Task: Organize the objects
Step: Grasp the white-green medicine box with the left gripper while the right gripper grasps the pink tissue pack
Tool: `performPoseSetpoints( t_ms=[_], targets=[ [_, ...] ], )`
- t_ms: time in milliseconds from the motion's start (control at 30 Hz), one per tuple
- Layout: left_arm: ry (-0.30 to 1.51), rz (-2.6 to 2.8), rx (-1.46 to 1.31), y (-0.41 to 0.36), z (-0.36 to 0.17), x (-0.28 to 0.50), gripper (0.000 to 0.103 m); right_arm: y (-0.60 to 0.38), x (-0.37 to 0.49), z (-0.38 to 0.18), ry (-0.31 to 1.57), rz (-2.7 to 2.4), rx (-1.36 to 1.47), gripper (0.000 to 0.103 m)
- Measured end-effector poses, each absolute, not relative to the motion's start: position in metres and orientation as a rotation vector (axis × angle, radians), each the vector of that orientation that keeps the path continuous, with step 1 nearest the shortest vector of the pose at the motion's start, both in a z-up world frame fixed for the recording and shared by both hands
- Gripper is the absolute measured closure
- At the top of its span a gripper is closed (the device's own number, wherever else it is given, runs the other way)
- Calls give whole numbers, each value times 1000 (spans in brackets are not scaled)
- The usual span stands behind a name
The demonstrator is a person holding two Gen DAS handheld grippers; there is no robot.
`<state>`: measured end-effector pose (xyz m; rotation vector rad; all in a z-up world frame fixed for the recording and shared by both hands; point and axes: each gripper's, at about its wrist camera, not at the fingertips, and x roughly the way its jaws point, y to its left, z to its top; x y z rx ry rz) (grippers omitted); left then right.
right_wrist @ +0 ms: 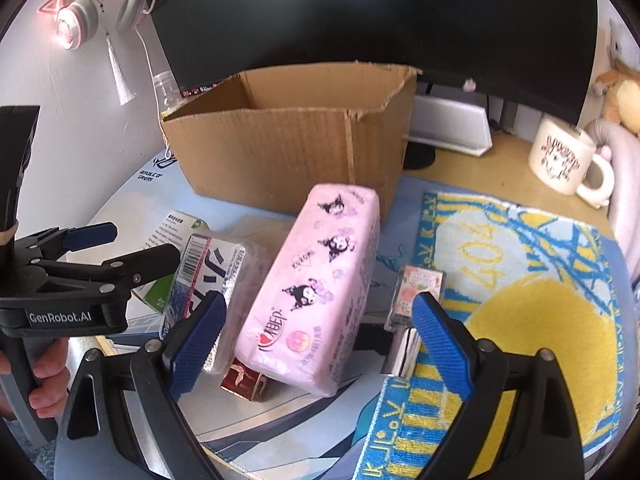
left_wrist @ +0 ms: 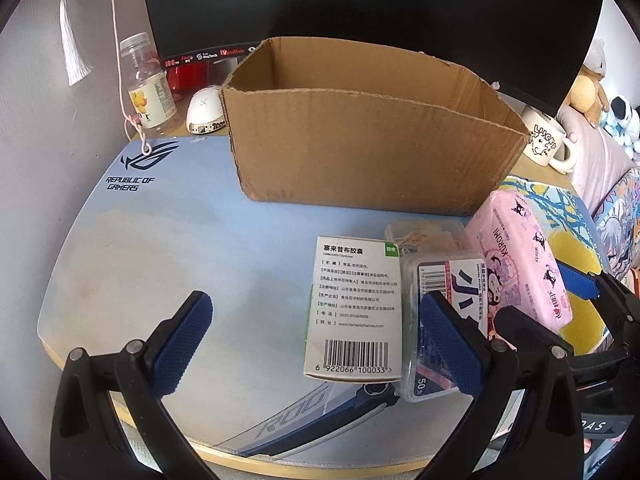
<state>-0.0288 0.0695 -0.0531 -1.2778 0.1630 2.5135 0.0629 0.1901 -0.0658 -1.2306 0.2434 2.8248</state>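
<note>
An open, seemingly empty cardboard box [left_wrist: 360, 136] stands at the back of the desk mat; it also shows in the right wrist view [right_wrist: 288, 148]. In front of it lie a white medicine box [left_wrist: 354, 312], a clear plastic floss case [left_wrist: 448, 320], a pink Kuromi tissue pack [left_wrist: 520, 268] [right_wrist: 316, 280], a small red box [right_wrist: 244, 384] and a small clear case [right_wrist: 416, 292]. My left gripper [left_wrist: 316, 344] is open around the medicine box. My right gripper [right_wrist: 320, 344] is open around the near end of the tissue pack.
A blue desk mat [left_wrist: 160, 240] covers the desk. A bottle [left_wrist: 148, 84] and a white mouse [left_wrist: 206, 112] stand at the back left, a mug [right_wrist: 564, 156] at the back right, a dark monitor behind. A blue-yellow towel [right_wrist: 520, 280] lies on the right.
</note>
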Motion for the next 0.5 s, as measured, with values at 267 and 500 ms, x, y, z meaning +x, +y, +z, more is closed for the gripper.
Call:
performPoseSetpoints(
  t_ms=[267,500],
  targets=[
    [150,2502,-1284,68,-54,-29,0,200,64,-72,416,2842,-1268,49],
    [178,2589,-1272,61,-53,-31,0,195,62,-72,368,2839,-1251,49]
  ],
)
